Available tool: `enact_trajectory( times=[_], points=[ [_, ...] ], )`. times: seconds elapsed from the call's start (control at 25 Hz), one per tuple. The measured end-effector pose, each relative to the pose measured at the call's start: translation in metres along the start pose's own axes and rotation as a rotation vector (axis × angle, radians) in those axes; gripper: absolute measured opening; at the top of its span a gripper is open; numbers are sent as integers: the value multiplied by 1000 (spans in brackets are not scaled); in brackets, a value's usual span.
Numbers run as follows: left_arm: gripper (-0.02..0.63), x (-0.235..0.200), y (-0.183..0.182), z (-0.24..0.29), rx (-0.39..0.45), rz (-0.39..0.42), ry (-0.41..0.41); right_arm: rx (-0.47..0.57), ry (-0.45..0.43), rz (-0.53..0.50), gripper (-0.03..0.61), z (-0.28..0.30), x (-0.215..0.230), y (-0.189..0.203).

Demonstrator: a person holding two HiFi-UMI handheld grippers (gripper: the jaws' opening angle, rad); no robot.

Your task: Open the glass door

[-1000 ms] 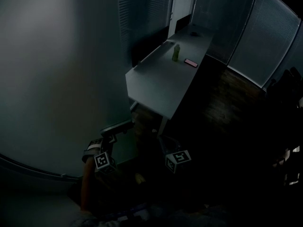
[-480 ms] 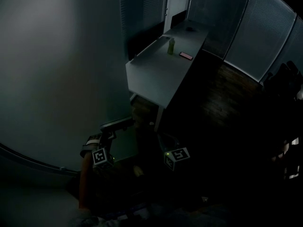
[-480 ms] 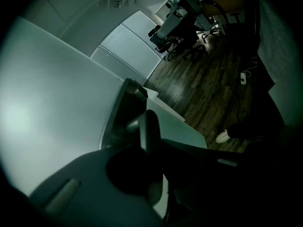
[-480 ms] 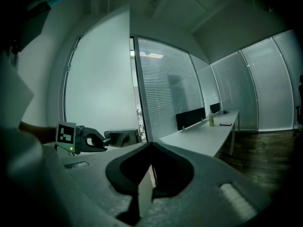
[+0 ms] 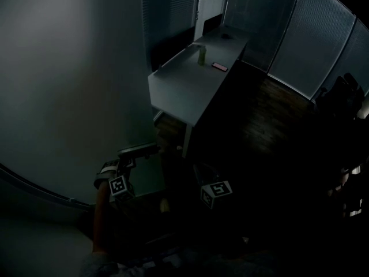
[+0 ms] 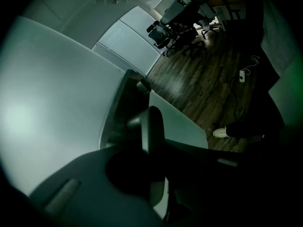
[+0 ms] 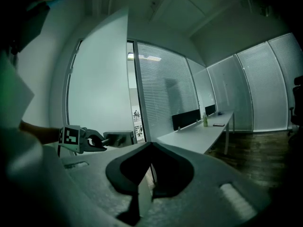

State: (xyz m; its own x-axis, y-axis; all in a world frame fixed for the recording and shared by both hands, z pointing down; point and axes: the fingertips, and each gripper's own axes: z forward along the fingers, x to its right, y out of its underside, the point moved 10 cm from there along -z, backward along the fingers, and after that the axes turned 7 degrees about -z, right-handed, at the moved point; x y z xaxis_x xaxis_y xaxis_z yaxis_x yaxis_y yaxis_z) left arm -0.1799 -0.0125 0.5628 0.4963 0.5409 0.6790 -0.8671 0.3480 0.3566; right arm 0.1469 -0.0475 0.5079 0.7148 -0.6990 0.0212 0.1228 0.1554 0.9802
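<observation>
The frosted glass door [image 5: 69, 85] fills the left of the head view and stands swung open, its edge showing in the right gripper view [image 7: 124, 79]. My left gripper [image 5: 128, 159] holds the door's lever handle [image 5: 140, 150]. In the left gripper view the handle [image 6: 152, 124] sits between the jaws, which are opening slightly while still on it. The right gripper view shows that grip from the side, the left gripper [image 7: 94, 140] on the handle [image 7: 118, 138]. My right gripper [image 7: 150, 148] is shut and empty, a little to the right of the door; its marker cube [image 5: 216, 191] shows low in the head view.
A long white desk [image 5: 184, 88] runs beyond the door with a green bottle [image 5: 202, 55] and a phone [image 5: 219, 67] on it. Glass walls with blinds [image 5: 311, 45] bound the room. Dark wooden floor [image 5: 271, 114] lies right of the desk. Office chairs [image 6: 165, 32] stand far off.
The left gripper has moved left and slightly up in the head view with the handle, and the door has swung with it. The desk has drifted up-left in the frame.
</observation>
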Motion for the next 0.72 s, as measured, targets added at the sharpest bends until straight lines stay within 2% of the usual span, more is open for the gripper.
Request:
enact_trajectory(
  times=[0.32, 0.72],
  points=[
    [44, 28, -3, -31, -9, 34, 4, 4, -15, 8, -2, -48, -6, 11],
    [46, 43, -1, -43, 19, 61, 21, 1, -11, 14, -1, -60, -12, 22]
  ],
)
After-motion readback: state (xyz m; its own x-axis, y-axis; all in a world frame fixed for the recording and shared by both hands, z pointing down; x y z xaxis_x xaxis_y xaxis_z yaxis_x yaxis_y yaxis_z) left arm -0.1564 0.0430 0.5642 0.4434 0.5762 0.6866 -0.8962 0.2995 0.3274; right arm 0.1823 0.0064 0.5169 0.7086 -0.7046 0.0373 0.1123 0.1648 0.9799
